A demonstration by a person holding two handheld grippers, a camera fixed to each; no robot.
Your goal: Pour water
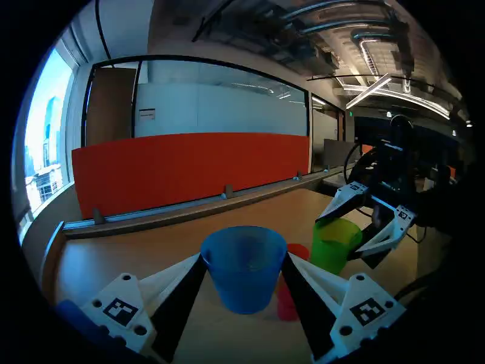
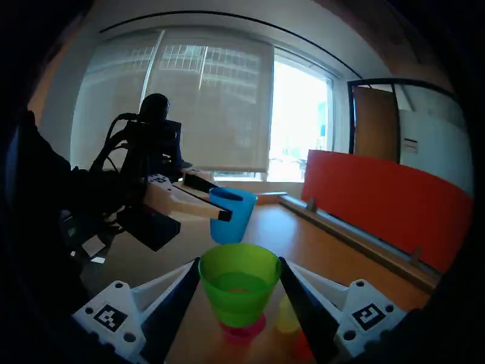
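Note:
My left gripper (image 1: 244, 261) is shut on a blue plastic cup (image 1: 244, 276), held upright just above the wooden table (image 1: 121, 261). In the right gripper view, my right gripper (image 2: 239, 267) is shut on a translucent green cup (image 2: 239, 294), also upright. The two cups hang close together: the green cup (image 1: 333, 242) and the right gripper (image 1: 336, 236) appear to the right of the blue one, and the blue cup (image 2: 231, 215) sits in the left gripper (image 2: 218, 197) straight ahead of the green one. I cannot tell whether either cup holds water.
Small cups stand on the table under the held ones: a pink one (image 2: 242, 332), a yellow one (image 2: 285, 318) and a red one (image 1: 287, 300). An orange divider panel (image 1: 194, 167) runs along the desk's far edge. Dark sleeves hold both grippers.

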